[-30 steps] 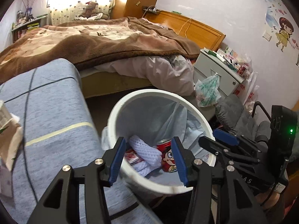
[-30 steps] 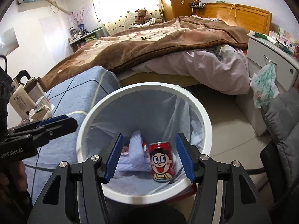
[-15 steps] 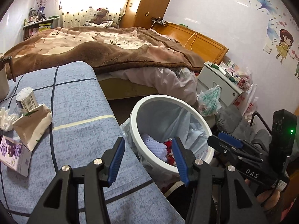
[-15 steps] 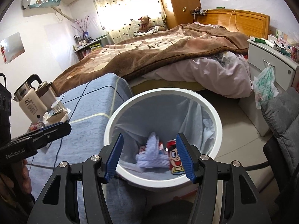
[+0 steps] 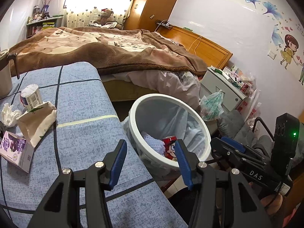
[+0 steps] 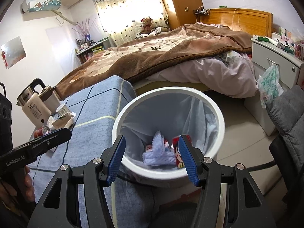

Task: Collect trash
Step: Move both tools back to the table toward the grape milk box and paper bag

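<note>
A white bin [image 5: 206, 133] with a pale liner stands beside the blue-clothed table [image 5: 81, 129]. Inside lie a red cartoon can [image 5: 169, 146] and a pale blue foam net [image 5: 152, 142]. On the table's left lie a purple carton [image 5: 16, 153], a cream paper bag [image 5: 37, 122], a small printed cup [image 5: 31, 97] and a crumpled tissue [image 5: 8, 114]. My left gripper [image 5: 150, 161] hangs open and empty over the table edge next to the bin. My right gripper [image 6: 152, 157] hovers open and empty above the bin [image 6: 218, 114], with the can [image 6: 176, 153] and net [image 6: 157, 152] below it.
A kettle [image 6: 32, 104] stands at the table's far left. A bed with a brown blanket [image 5: 114, 53] fills the room behind the bin. A white nightstand [image 6: 273, 64] with a hanging plastic bag [image 6: 269, 83] and a grey padded chair [image 6: 288, 117] stand to the right.
Both grippers have drawn back and up from the bin, which looks smaller now. The left view has swung left, bringing the table's trash into sight. Both stay open and empty.
</note>
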{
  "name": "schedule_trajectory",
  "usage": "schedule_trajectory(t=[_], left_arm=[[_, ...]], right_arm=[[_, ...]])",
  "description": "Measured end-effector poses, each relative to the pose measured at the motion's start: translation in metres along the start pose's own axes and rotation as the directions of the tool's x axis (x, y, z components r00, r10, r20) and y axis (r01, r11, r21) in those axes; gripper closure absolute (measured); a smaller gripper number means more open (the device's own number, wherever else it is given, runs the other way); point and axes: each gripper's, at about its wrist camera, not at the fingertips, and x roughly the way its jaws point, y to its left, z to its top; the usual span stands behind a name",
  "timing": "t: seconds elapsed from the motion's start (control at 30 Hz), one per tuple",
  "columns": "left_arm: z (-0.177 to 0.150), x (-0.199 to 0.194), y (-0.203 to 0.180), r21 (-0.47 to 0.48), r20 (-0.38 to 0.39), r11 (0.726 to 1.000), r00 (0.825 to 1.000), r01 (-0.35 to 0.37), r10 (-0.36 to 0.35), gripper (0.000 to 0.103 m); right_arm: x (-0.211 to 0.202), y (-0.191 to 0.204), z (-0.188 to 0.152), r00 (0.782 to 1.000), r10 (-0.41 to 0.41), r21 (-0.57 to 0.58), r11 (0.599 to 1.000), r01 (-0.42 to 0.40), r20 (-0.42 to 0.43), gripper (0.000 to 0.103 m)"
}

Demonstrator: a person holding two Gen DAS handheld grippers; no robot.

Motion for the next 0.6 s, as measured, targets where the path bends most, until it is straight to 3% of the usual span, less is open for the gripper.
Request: schedule_trajectory(t=[0.33,0.6], left_arm=[[-0.003,-0.001,0.005,-0.018,0.005,0.999,1.000,-0.028,0.028,0.047],[-0.009,-0.013,0.043,-0.077,0.021,0.993,0.996,-0.090,0.092,0.043]], right_arm=[[0.004,0.005,0.000,1.000,0.023,0.003,1.000,-0.023,0.002,0.044],[0.020,0.032,0.003,0.997,0.081,-0.040,0.996,-0.081,-0.010,0.044]])
